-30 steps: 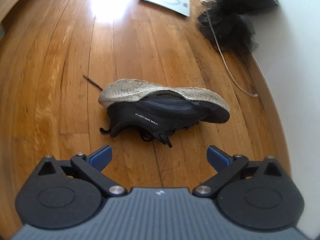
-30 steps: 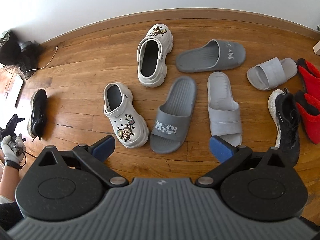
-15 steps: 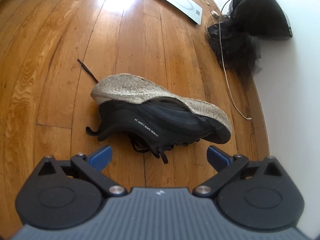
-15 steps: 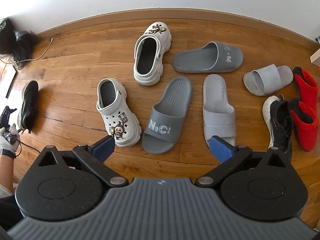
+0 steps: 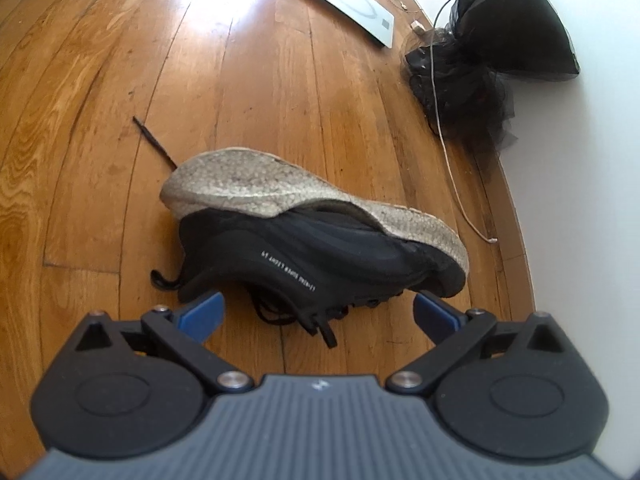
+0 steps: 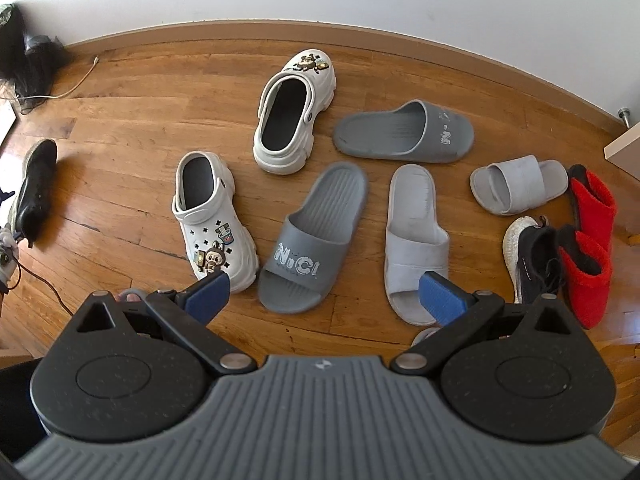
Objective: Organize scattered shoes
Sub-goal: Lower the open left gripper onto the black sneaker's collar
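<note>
A black sneaker lies on its side on the wood floor, pale speckled sole up and away from me. My left gripper is open just short of it, blue fingertips level with its laces. The same sneaker shows at the far left of the right wrist view. My right gripper hangs open above scattered footwear: two white clogs, two dark grey slides, two light grey slides, red slippers and a second black sneaker.
A black mesh bundle with a white cable lies by the wall and baseboard on the right. A flat white scale rests further off. A gloved hand shows at the left edge. Pale furniture stands far right.
My left gripper has moved closer to the black sneaker, which now fills more of the view. The right gripper has drifted, shifting the scattered shoes slightly in its view.
</note>
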A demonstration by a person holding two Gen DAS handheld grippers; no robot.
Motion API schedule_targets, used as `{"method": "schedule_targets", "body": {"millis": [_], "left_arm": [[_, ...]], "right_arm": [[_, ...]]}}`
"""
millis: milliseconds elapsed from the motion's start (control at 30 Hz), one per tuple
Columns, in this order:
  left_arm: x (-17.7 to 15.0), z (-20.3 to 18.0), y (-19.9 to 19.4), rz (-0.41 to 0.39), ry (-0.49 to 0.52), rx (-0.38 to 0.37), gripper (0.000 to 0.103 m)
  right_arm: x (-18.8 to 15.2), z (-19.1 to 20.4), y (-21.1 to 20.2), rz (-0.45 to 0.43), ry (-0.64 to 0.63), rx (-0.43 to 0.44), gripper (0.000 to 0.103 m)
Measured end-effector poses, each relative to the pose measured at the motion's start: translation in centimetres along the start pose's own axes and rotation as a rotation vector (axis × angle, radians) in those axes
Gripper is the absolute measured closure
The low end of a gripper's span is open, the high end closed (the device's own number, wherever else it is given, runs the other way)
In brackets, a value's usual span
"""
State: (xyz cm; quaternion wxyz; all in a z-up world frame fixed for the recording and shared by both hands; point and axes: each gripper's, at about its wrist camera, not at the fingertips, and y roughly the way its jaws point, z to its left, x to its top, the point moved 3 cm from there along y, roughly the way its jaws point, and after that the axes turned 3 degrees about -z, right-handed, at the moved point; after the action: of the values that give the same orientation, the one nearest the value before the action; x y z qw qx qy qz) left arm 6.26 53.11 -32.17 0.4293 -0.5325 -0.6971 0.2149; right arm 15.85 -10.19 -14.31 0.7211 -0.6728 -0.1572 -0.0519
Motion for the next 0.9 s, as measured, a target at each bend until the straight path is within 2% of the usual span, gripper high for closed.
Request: {"method": "schedule_targets", "body": {"millis": [233,367,900], "left_arm": [[0.6,-0.2,1.8,0.015,0.015,0.037,0.002],[0.8,-0.8,2.7,0.018,0.039,0.098,0.002],[0.8,-1.6,3.9,0.015,0.106,0.224,0.002]], "right_arm": [[0.1,0.8,0.1,-0.012,-0.022,-0.006,0.001],[0.0,1.2,0.2,-0.022,-0.038,-0.013,0.001],[0.5,2.1,0.0,-0.065,-0.057,-0.036,0.001]]}}
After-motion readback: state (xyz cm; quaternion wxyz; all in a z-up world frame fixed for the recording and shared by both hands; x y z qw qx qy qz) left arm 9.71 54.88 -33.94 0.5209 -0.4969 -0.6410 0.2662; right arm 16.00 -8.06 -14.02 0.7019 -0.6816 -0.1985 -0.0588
